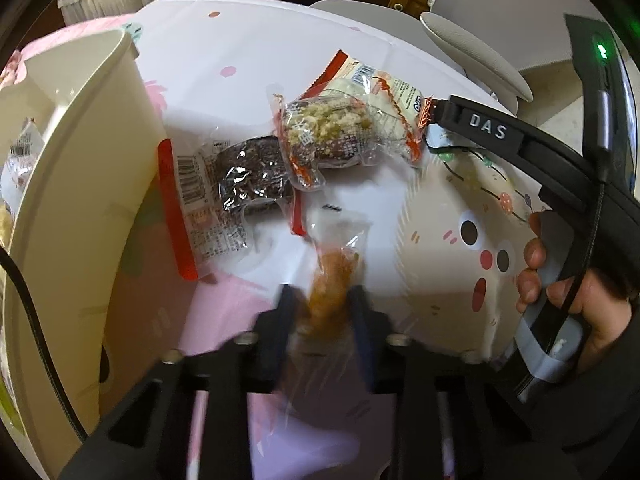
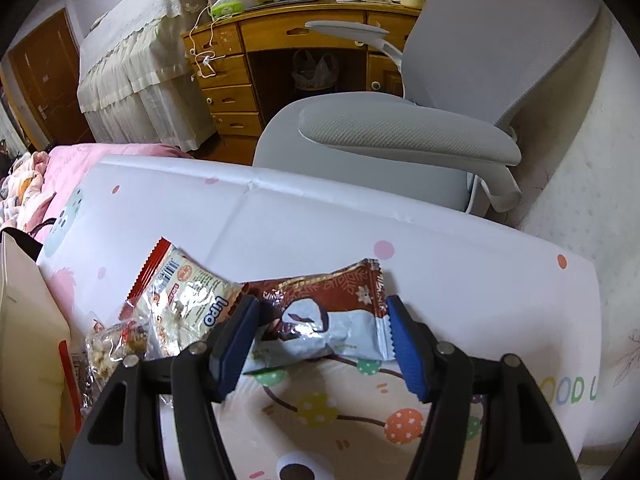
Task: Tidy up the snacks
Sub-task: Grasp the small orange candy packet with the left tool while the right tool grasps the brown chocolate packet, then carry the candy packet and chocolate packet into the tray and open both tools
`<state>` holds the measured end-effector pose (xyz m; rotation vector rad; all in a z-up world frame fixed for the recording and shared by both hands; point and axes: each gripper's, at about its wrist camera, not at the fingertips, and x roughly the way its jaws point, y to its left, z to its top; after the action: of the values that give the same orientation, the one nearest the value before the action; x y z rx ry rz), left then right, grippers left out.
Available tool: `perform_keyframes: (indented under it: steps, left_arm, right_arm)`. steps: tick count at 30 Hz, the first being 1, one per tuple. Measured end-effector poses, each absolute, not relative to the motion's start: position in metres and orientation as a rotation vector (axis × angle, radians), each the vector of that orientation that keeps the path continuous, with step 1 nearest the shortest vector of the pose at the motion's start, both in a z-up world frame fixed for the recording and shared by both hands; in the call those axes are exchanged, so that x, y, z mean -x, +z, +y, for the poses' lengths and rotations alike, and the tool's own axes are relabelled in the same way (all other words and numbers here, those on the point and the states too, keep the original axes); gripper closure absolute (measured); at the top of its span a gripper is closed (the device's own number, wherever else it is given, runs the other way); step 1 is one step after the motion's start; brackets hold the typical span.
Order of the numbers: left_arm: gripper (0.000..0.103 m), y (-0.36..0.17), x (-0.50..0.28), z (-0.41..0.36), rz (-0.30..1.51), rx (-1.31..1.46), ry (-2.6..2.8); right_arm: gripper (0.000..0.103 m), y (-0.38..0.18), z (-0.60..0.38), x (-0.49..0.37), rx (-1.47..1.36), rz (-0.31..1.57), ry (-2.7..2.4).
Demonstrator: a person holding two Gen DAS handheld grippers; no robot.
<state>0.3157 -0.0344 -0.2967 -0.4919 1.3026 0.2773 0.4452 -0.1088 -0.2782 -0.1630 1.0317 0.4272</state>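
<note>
The left tool (image 1: 323, 300) is clenched on a clear-wrapped orange snack (image 1: 334, 276), the packet pinched between its pads with its long axis running straight ahead, away from the tool, and its free end lying over the patterned worktop (image 1: 248, 56). Ahead of the left tool and slightly to its left lie the other packets: a dark brownie pack (image 1: 250, 178), a crumb-topped cake (image 1: 332, 136) and a white-and-red pack (image 1: 384, 92) beyond it. A cream bin (image 1: 92, 184) stands close on the left tool's left side, so that hand is the nearer one to it, and the carry would likely go sideways to the left. The right tool (image 2: 322, 340) straddles a brown-and-blue wrapped snack (image 2: 320, 316) whose long axis lies crosswise between the blue pads; the left pad seems to touch the wrapper, while the right one sits at the crimped end, so it looks not yet gripped.
</note>
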Motion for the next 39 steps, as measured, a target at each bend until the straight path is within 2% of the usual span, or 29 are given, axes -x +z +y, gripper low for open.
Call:
perform_keyframes:
  steps: [6, 18, 26, 39]
  left_arm:
    - [0.083, -0.298, -0.313, -0.028, 1.316, 0.532, 0.249]
    - [0.084, -0.292, -0.279, -0.013, 1.333, 0.596, 0.251]
    - [0.084, -0.267, -0.247, -0.01, 1.279, 0.601, 0.242]
    - [0.084, -0.219, -0.179, -0.012, 1.22, 0.584, 0.246]
  right_arm:
    - [0.063, -0.275, -0.107, -0.434, 0.19, 1.002, 0.448]
    - [0.079, -0.254, -0.107, -0.406, 0.213, 0.98, 0.471]
    - [0.084, -0.242, -0.114, -0.369, 0.21, 0.992, 0.464]
    - [0.084, -0.213, -0.14, -0.262, 0.164, 1.049, 0.456]
